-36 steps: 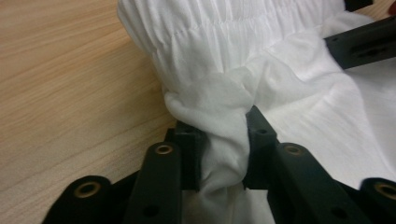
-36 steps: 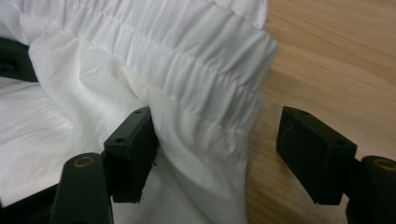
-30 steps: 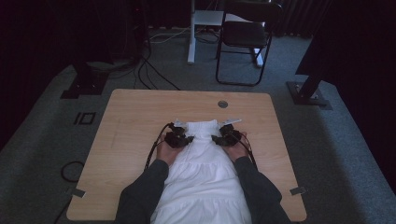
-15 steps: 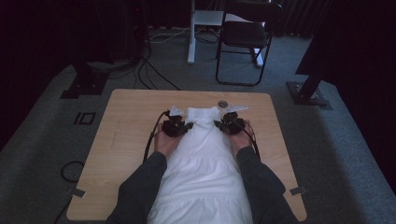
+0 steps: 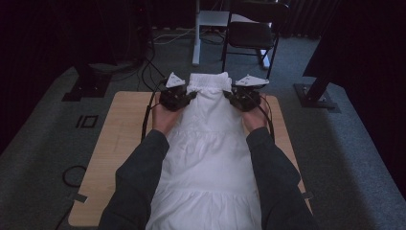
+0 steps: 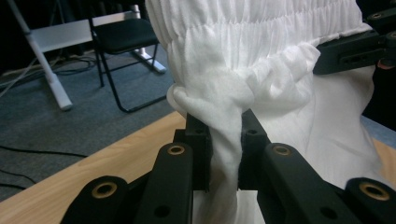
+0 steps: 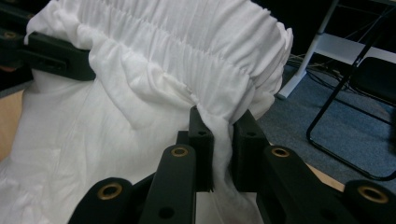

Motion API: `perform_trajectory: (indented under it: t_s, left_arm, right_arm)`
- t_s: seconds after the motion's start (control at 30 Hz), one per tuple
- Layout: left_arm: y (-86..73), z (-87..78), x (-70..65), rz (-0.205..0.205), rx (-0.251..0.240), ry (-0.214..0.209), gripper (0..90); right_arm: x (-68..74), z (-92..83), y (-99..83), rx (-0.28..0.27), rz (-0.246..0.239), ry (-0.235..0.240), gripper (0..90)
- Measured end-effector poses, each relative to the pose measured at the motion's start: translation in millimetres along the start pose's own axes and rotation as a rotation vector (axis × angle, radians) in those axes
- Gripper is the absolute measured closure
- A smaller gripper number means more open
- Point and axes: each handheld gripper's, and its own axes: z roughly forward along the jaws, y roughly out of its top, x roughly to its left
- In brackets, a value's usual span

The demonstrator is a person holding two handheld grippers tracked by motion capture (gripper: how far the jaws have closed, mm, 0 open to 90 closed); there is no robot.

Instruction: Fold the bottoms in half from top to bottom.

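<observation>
A white skirt (image 5: 208, 124) with a gathered elastic waistband hangs between my two grippers, lifted above the wooden table (image 5: 119, 139); its lower part trails down toward the person. My left gripper (image 5: 190, 96) is shut on the waistband's left edge, with cloth (image 6: 243, 56) bunched between the jaws of that gripper (image 6: 224, 126). My right gripper (image 5: 229, 96) is shut on the waistband's right edge; its jaws have just been closing, and the fabric (image 7: 177, 51) is pinched in that gripper (image 7: 223, 123). Each gripper view shows the other gripper across the waistband.
A black folding chair (image 5: 251, 33) and a white stand leg (image 5: 196, 38) are on the grey carpet beyond the table. Black stand bases (image 5: 88, 88) (image 5: 316, 93) sit at the table's far corners. Cables (image 5: 148, 72) run over the floor on the left.
Both hands have risen from the tabletop, and the waistband has gone up with them. The skirt now hangs stretched between the grippers instead of lying flat.
</observation>
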Motion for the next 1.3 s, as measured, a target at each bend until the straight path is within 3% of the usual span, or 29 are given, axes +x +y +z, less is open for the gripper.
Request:
perform_trajectory:
  t_s: [0.2, 0.47, 0.57, 0.6, 0.7, 0.83, 0.87, 0.9, 1.03, 1.07, 1.1, 1.17, 1.3]
  left_arm:
    - [-14.0, -10.5, -9.7, 0.024, 0.019, -0.034, 79.3]
    - [-39.0, -39.3, -36.1, 0.078, 0.014, -0.079, 78.6]
    - [-52.7, -54.8, -51.6, 0.102, 0.013, -0.099, 78.4]
    - [-64.0, -65.8, -63.8, 0.121, 0.013, -0.114, 77.9]
    - [-87.3, -81.7, -80.9, 0.137, 0.013, -0.144, 77.3]
    - [-127.1, -92.4, -100.8, 0.12, 0.059, -0.183, 77.0]
    - [-127.1, -92.4, -100.8, 0.12, 0.059, -0.183, 77.0]
    - [-148.1, -93.7, -107.1, 0.099, 0.097, -0.191, 77.0]
    - [-194.3, -86.2, -113.1, 0.029, 0.222, -0.223, 76.9]
    - [-194.3, -86.2, -113.1, 0.029, 0.222, -0.223, 76.9]
    - [-214.2, -79.2, -114.5, -0.002, 0.284, -0.235, 76.9]
    - [-227.9, -72.1, -117.2, 0.026, 0.338, -0.205, 76.7]
    - [-232.8, -67.9, -114.0, -0.006, 0.331, -0.216, 76.4]
  right_arm:
    - [10.2, -11.0, -15.8, 0.02, -0.007, 0.041, 80.3]
    - [29.0, -35.5, -42.3, 0.027, -0.006, 0.111, 80.2]
    - [40.7, -48.5, -55.1, 0.037, 0.004, 0.145, 80.0]
    - [49.4, -59.3, -65.8, 0.048, 0.006, 0.165, 79.9]
    - [65.3, -75.3, -87.1, 0.059, 0.006, 0.198, 79.8]
    - [89.2, -89.6, -121.2, 0.086, 0.006, 0.224, 79.8]
    - [89.2, -89.6, -121.2, 0.086, 0.006, 0.224, 79.8]
    - [102.2, -89.8, -139.9, 0.121, 0.011, 0.227, 79.8]
    - [123.9, -80.9, -176.5, 0.214, 0.008, 0.249, 79.8]
    - [123.9, -80.9, -176.5, 0.214, 0.008, 0.249, 79.8]
    - [130.5, -73.9, -193.1, 0.271, 0.015, 0.267, 79.8]
    - [134.4, -66.6, -206.7, 0.317, 0.036, 0.281, 79.8]
    - [139.0, -55.9, -217.6, 0.374, 0.03, 0.264, 79.9]
